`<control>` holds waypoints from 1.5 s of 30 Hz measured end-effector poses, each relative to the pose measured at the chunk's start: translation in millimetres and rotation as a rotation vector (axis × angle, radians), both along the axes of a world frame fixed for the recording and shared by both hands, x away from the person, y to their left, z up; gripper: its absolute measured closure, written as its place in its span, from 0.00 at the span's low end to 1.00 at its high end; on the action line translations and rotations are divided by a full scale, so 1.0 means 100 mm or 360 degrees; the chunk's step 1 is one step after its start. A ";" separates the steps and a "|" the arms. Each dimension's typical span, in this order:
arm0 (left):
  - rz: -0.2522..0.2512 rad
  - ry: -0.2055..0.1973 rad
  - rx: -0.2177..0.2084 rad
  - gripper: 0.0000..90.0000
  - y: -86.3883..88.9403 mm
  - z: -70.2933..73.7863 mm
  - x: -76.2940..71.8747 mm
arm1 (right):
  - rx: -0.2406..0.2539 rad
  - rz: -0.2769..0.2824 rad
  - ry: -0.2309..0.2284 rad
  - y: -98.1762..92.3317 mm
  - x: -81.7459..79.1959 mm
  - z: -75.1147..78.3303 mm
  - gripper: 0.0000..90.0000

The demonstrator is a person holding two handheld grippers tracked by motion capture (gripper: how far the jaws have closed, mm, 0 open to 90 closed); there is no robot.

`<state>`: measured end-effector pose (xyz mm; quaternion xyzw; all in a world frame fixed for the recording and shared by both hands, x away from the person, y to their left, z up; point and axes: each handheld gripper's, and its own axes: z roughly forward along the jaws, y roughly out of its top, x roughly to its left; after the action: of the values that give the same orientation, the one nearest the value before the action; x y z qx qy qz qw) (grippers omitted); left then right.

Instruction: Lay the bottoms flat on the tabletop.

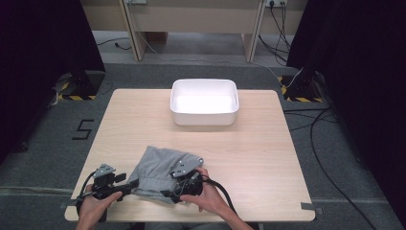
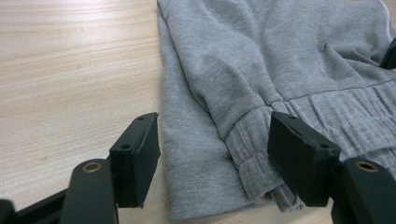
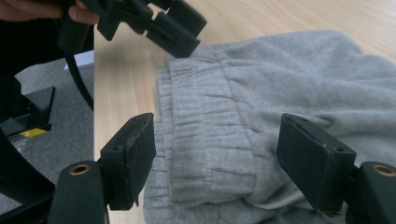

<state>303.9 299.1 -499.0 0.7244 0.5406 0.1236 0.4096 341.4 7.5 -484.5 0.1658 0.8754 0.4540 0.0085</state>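
On the pale wooden table (image 1: 249,158) lies crumpled grey jersey shorts (image 1: 160,172), waistband ribbed

Low in the frame, a grey garment (image 1: 160,175) lies bunched on my desk (image 1: 258,158); my left gripper (image 1: 133,184) meets its left edge, my right gripper (image 1: 167,193) its near edge. A white tub (image 1: 204,117) sits upper centre.

White tub (image 1: 204,114) on wooden table (image 1: 268,158); grey floor (image 1: 344,143).

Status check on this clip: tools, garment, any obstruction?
Left tool open, straddling grey garment at its waistband corner. Right tool open over the waistband, no grip. Garment flat on table; white tub well beyond, nothing in the way.
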 end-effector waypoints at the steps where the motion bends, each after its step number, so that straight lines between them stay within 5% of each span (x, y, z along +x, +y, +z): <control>1: -0.0003 0.0002 -0.0004 0.38 0.00 -0.01 -0.01 | -0.0006 -0.0002 0.0007 0.01 0.00 -0.02 0.32; 6: -0.0006 -0.0015 0.0000 0.40 0.01 0.01 -0.01 | -0.0099 0.0027 -0.0017 0.09 -0.03 -0.14 0.31; 11: 0.0076 -0.0037 0.0048 0.40 0.09 0.03 0.01 | -0.0122 0.0032 0.0011 0.07 0.00 -0.27 0.40; 17: 0.0044 0.0002 0.0121 0.42 0.03 -0.09 0.04 | -0.0138 -0.0008 0.0003 0.05 -0.03 -0.23 0.54; 25: 0.0013 -0.0029 0.0267 0.44 -0.07 -0.15 0.04 | 0.0014 -0.0050 -0.0004 -0.09 0.01 -0.01 0.79; 31: -0.0007 -0.0062 0.0332 0.44 -0.15 -0.16 0.03 | 0.0140 -0.0112 -0.0002 -0.27 0.17 0.22 0.84; 38: -0.0002 -0.0068 0.0345 0.47 -0.18 -0.16 0.02 | 0.0256 -0.0393 -0.0034 -0.65 0.64 0.53 0.85; 45: -0.0005 -0.0054 0.0360 0.47 -0.20 -0.15 0.02 | 0.0190 -0.0700 0.0032 -1.14 1.08 0.40 0.85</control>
<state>305.8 279.6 -513.7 0.7646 0.5150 0.1953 0.3346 449.0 -106.8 -444.3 0.3575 0.7898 0.4905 0.0887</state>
